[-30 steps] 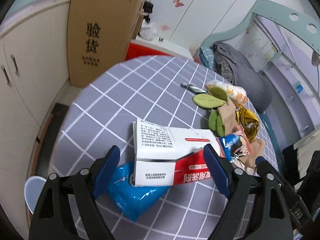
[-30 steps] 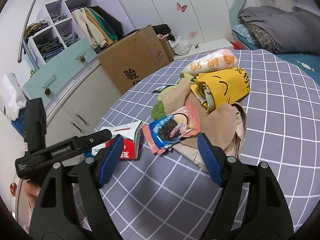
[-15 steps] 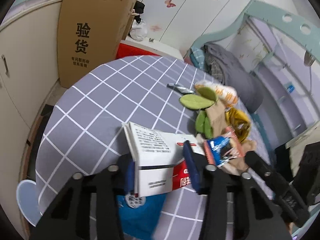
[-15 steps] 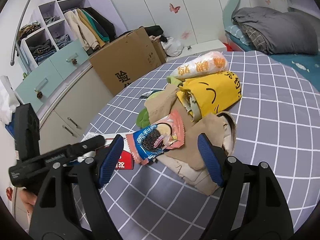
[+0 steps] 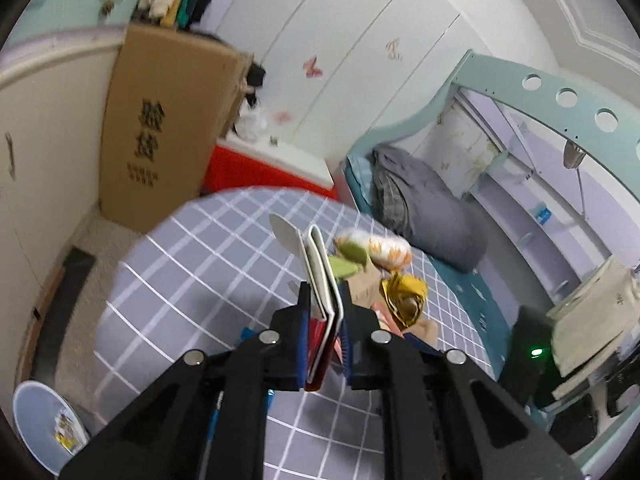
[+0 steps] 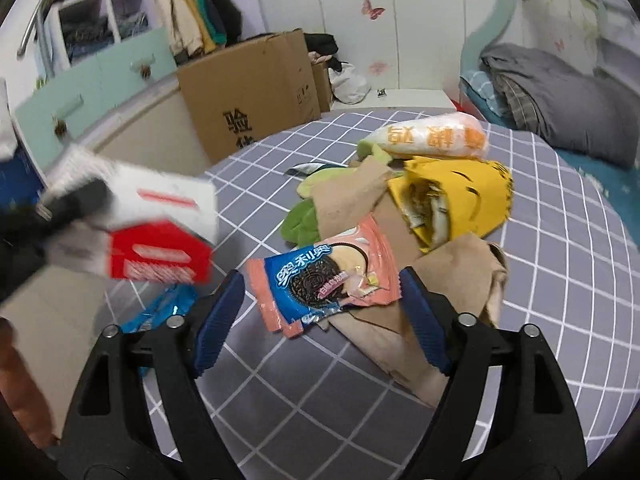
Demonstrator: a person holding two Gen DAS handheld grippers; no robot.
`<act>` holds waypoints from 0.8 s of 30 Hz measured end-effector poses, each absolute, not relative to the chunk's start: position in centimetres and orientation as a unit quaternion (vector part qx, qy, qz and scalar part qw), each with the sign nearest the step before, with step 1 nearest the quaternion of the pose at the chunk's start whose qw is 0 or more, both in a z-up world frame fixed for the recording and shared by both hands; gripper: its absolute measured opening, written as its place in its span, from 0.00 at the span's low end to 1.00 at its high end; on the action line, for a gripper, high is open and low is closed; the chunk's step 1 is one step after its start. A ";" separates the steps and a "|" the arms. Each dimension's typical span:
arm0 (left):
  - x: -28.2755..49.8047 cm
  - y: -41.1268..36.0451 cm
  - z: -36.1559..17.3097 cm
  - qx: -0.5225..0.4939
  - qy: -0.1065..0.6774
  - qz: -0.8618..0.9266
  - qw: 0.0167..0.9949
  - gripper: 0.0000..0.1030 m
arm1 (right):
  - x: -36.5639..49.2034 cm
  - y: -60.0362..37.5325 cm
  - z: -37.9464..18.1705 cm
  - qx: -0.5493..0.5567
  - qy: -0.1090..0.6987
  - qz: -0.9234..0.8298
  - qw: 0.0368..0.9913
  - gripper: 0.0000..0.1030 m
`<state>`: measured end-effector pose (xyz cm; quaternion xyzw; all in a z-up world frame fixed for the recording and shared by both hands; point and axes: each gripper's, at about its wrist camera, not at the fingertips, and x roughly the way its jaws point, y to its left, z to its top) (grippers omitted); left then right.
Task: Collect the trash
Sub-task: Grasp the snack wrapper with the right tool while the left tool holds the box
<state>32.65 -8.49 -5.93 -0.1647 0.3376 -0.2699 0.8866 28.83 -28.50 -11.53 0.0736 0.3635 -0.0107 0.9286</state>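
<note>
My left gripper (image 5: 325, 312) is shut on a flattened white and red carton (image 5: 322, 280) and holds it edge-on above the checked table (image 5: 192, 272). The carton also shows in the right wrist view (image 6: 152, 232), lifted and blurred at the left. My right gripper (image 6: 320, 304) is open, its blue fingers on either side of a pink and blue cookie wrapper (image 6: 324, 276) that lies on the table. Behind it lie brown paper (image 6: 460, 280), a yellow bag (image 6: 460, 196), green peel (image 6: 304, 220) and a white and orange packet (image 6: 432, 136).
A blue wrapper (image 6: 160, 308) lies on the table near its left edge. A pale blue bin (image 5: 44, 424) stands on the floor at the lower left. A large cardboard box (image 5: 160, 120) leans against the cabinets. A bed with grey bedding (image 5: 420, 204) is beyond the table.
My left gripper closed on the carton and lifted it off the table, turning it edge-on. My right gripper moved closer to the cookie wrapper.
</note>
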 end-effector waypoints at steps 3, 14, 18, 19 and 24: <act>32.0 -7.9 -5.3 -0.158 0.321 -0.254 0.898 0.12 | 29.9 -27.0 -11.8 0.016 0.374 -0.026 0.927 0.83; 31.3 -5.5 -5.4 -0.163 0.323 -0.242 0.900 0.12 | 31.0 -26.4 -12.6 -0.006 0.404 -0.021 0.915 0.60; 30.9 -4.5 -5.4 -0.166 0.322 -0.237 0.901 0.12 | 29.9 -25.7 -12.1 -0.010 0.397 -0.023 0.917 0.56; 30.7 -4.2 -5.4 -0.166 0.322 -0.236 0.902 0.12 | 29.6 -25.6 -12.0 -0.010 0.396 -0.023 0.918 0.55; 29.5 -1.7 -5.1 -0.168 0.314 -0.221 0.908 0.12 | 28.3 -24.5 -10.3 -0.015 0.386 -0.018 0.922 0.30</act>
